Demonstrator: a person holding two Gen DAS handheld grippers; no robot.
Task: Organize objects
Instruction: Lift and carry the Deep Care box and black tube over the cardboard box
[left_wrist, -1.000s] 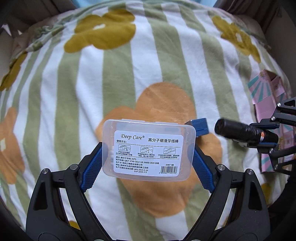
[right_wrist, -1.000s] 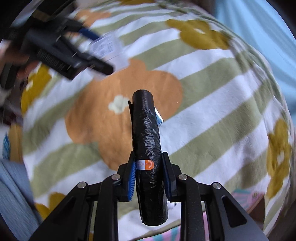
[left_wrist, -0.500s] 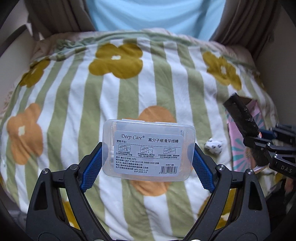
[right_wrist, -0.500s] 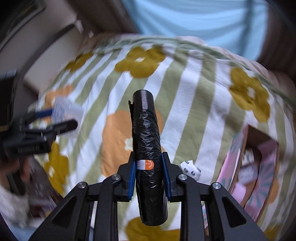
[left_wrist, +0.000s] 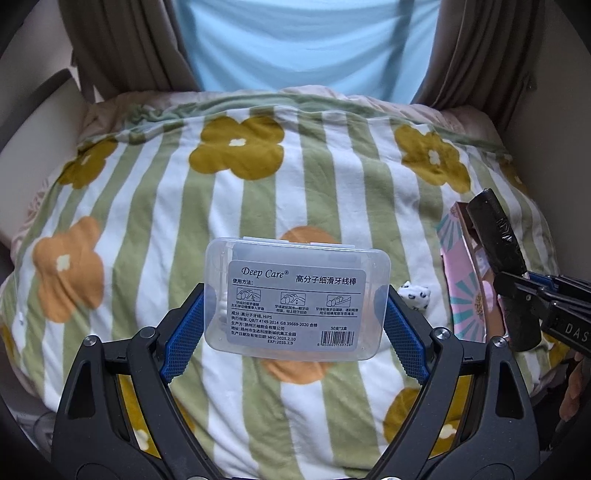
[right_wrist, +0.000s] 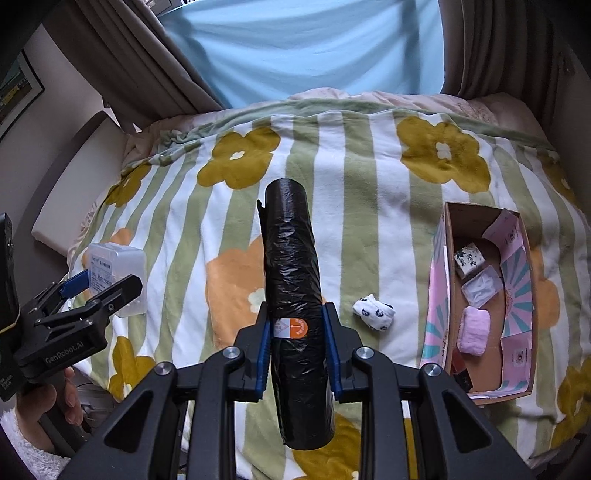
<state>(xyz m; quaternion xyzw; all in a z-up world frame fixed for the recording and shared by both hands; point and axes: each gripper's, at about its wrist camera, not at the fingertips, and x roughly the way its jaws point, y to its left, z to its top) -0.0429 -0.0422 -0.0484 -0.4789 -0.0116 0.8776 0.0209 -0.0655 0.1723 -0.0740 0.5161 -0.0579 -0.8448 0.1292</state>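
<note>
My left gripper (left_wrist: 295, 314) is shut on a clear plastic floss-pick box (left_wrist: 295, 299) with a white label, held above the bed. My right gripper (right_wrist: 295, 325) is shut on a black roll of bin bags (right_wrist: 293, 295) with an orange sticker, held upright above the bed. The roll also shows in the left wrist view (left_wrist: 498, 240), and the floss box shows in the right wrist view (right_wrist: 118, 273). A pink open cardboard box (right_wrist: 439, 258) lies at the right with small items inside. A white patterned rolled sock (right_wrist: 373, 312) lies on the blanket left of the box.
A green-and-white striped flower blanket (right_wrist: 369, 166) covers the bed. Inside the box are a pink folded cloth (right_wrist: 472, 330), a clear small case (right_wrist: 482, 286) and a patterned packet (right_wrist: 469, 258). Brown curtains (right_wrist: 147, 66) and a light blue sheet hang behind the bed.
Both grippers have lifted and pulled back from the blanket with their objects still held. The views now take in the whole bed, the curtains and the pink box.
</note>
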